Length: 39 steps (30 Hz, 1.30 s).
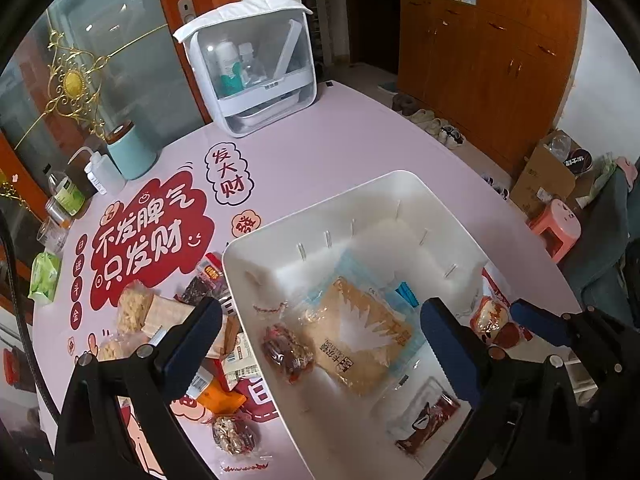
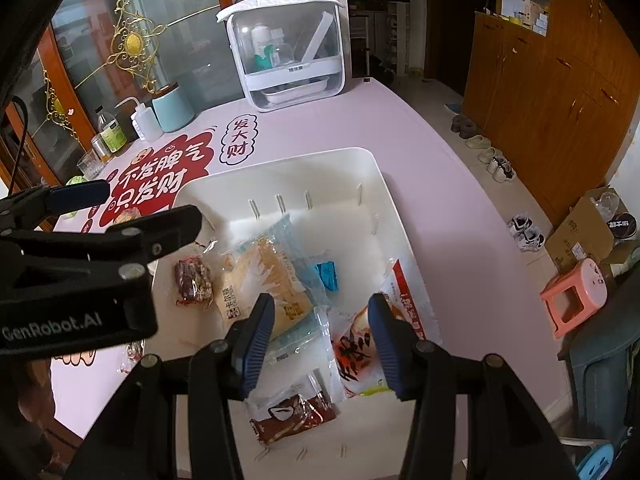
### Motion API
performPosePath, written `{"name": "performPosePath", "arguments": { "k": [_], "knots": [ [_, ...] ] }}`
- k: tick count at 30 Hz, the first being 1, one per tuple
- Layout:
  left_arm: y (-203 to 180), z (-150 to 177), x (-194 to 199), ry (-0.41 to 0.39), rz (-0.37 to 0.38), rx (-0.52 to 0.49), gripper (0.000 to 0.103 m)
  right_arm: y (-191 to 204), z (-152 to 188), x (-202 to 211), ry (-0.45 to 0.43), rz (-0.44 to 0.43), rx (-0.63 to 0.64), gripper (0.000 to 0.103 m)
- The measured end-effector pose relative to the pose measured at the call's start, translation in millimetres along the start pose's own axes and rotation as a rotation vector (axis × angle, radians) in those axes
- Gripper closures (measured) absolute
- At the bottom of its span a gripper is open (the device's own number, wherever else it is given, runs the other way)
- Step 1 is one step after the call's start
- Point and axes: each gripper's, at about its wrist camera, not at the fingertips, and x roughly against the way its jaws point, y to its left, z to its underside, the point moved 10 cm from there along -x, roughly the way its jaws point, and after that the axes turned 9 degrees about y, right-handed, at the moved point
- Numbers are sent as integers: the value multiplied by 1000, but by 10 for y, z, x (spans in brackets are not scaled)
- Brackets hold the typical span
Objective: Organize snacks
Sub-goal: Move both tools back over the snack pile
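Over the white bin [image 1: 400,184], both sets of fingers spread and empty.
Your right gripper [image 2: 322,340] hangs above the red-and-white packet [image 2: 362,344] leaning on the bin's right wall; your left gripper [image 1: 320,344] hovers over the beige packet [image 1: 356,336]. Loose snacks [image 1: 140,312] wait on the pink surface [image 1: 340,148] left of the bin: approach one flat, pinch its edge, lift clear of the rim.
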Motion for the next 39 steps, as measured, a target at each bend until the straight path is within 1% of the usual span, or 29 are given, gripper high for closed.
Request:
{"name": "performPosePath", "arguments": {
  "k": [7, 12, 20, 26, 39],
  "knots": [
    [71, 97, 123, -12, -9, 7, 4, 98, 51, 53, -6, -8, 3, 54],
    [179, 206, 221, -16, -30, 14, 4, 226, 91, 89, -13, -22, 12, 54],
    [544, 405, 388, -25, -62, 48, 4, 544, 148, 132, -22, -42, 29, 54],
    [1051, 508, 521, -49, -99, 98, 4, 848, 183, 155, -25, -48, 38, 54],
    [2560, 857, 777, -77, -175, 238, 4, 1687, 319, 197, -32, -50, 45, 54]
  ]
}}
